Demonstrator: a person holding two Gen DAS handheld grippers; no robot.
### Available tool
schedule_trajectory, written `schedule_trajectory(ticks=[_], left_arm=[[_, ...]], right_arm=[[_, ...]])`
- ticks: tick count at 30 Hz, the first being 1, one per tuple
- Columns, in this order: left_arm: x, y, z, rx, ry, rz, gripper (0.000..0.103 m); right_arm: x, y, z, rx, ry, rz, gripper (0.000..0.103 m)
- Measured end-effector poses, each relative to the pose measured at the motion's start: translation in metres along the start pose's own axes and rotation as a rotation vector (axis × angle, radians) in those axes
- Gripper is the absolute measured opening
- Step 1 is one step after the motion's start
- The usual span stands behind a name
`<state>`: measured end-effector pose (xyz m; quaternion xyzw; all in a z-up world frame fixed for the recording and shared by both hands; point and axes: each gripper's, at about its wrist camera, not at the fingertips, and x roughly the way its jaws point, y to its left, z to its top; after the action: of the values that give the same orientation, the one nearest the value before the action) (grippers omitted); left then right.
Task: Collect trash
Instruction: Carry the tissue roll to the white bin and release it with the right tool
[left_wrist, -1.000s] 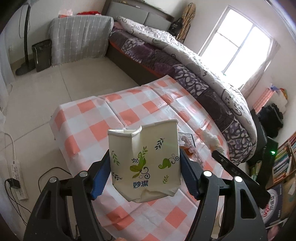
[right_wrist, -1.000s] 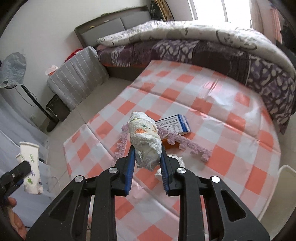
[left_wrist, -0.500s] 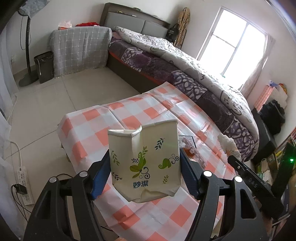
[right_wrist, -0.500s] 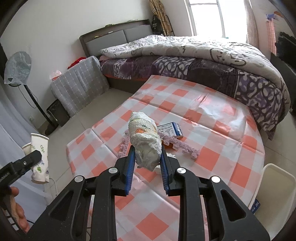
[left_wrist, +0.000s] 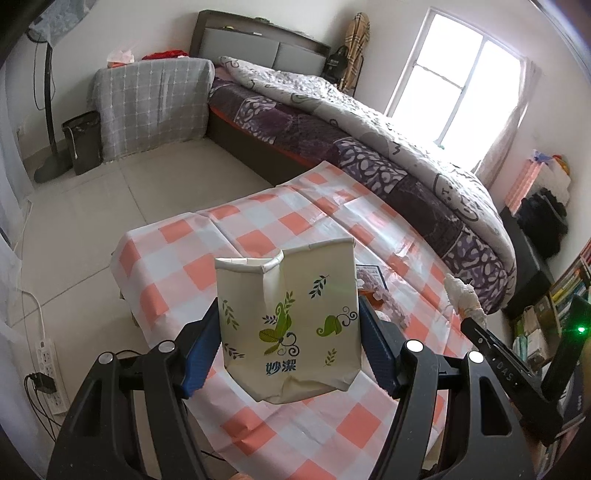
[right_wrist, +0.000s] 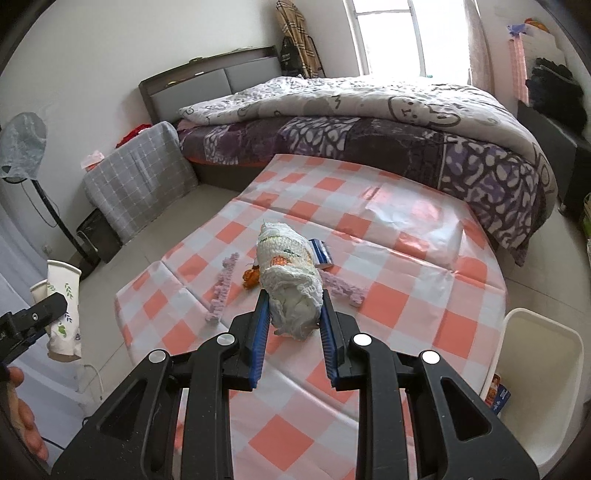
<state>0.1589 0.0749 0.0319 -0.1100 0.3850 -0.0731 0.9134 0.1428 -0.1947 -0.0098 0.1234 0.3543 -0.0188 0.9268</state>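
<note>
Left gripper (left_wrist: 290, 345) has its jaws clamped wide on a squashed cream paper cup with green leaf print (left_wrist: 288, 325). Right gripper (right_wrist: 293, 321) pinches a crumpled white tissue wad (right_wrist: 290, 280), jaws nearly closed, above the orange-checked counter (right_wrist: 399, 295).

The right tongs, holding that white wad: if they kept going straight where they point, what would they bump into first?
Probably the checked tablecloth, near the orange scrap and blue-edged card just beyond the white wad that the right tongs hold. Depth is hard to judge.
</note>
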Motion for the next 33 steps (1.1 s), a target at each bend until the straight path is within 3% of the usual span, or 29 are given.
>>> schedule_trajectory(ticks=[18,25,33], left_arm=[[0.018,-0.043,-0.013,0.084,0.024,-0.032,0.068],[0.030,-0.077,-0.026,0.141,0.052,-0.063,0.068],[0.045,-0.128,-0.049,0.236,0.090,-0.104,0.068]], right_arm=[[-0.032,-0.048,0.001,0.039,-0.037,-0.059,0.025],[-0.055,-0.093,0.001,0.108,-0.053,-0.120,0.025],[-0.073,-0.158,-0.011,0.217,0.018,-0.224,0.025]])
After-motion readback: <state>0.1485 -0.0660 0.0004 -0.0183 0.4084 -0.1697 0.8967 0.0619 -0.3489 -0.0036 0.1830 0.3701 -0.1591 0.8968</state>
